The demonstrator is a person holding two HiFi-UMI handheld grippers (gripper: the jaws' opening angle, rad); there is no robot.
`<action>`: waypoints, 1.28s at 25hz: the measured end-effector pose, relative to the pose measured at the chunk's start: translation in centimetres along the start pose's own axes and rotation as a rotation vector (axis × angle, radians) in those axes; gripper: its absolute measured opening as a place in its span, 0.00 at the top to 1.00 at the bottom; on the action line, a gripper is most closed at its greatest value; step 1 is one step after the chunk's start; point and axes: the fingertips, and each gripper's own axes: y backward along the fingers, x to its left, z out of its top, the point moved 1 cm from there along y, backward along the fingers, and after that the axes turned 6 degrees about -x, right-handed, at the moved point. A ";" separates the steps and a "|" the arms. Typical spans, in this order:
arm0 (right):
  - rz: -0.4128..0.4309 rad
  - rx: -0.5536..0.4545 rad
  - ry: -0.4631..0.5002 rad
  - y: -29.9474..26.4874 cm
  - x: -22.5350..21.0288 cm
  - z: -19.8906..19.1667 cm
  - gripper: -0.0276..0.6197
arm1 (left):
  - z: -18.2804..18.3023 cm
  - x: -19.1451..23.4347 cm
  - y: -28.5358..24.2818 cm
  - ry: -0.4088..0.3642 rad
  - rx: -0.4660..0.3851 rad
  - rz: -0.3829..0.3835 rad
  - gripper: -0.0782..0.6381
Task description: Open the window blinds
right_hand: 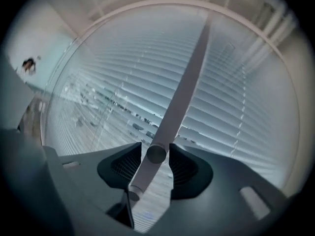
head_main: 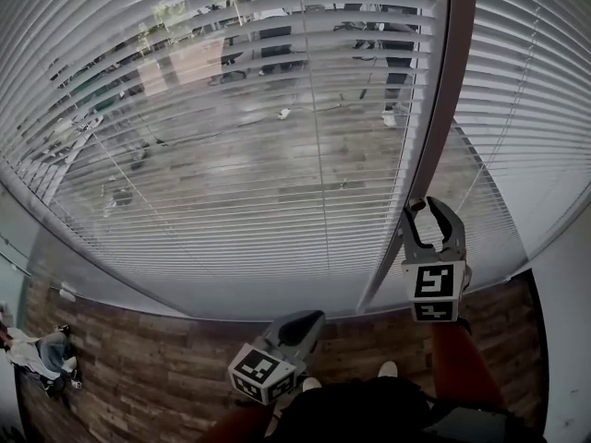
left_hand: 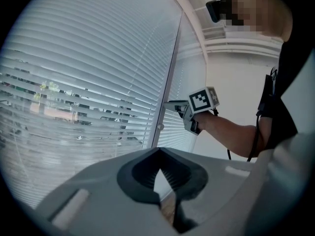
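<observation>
wand — between right gripper fingers | blinds behind | left gripper lower-left

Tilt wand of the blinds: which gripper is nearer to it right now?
Right. The right gripper has the tilt wand between its open jaws; the left gripper sits low, back from the blinds, shut and empty.

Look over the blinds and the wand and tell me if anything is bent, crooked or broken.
Nothing stands out. The blinds hang with evenly spaced slats, none bent or sagging that I can see. The wand runs straight, its lower end between the fingers of the right gripper, which stand slightly apart from it.
</observation>
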 end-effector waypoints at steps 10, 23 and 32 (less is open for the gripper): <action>0.058 -0.024 -0.617 -0.4 -0.9 -1.0 0.68 | -0.5 -0.1 0.3 0.007 0.011 0.006 0.89; 0.022 0.033 -0.254 -0.3 -0.7 -0.6 0.73 | -0.2 -0.7 1.0 0.016 0.007 -0.001 0.89; -0.011 0.074 0.125 -0.4 0.0 -0.4 0.73 | -0.9 -0.6 1.0 0.007 0.021 -0.005 0.89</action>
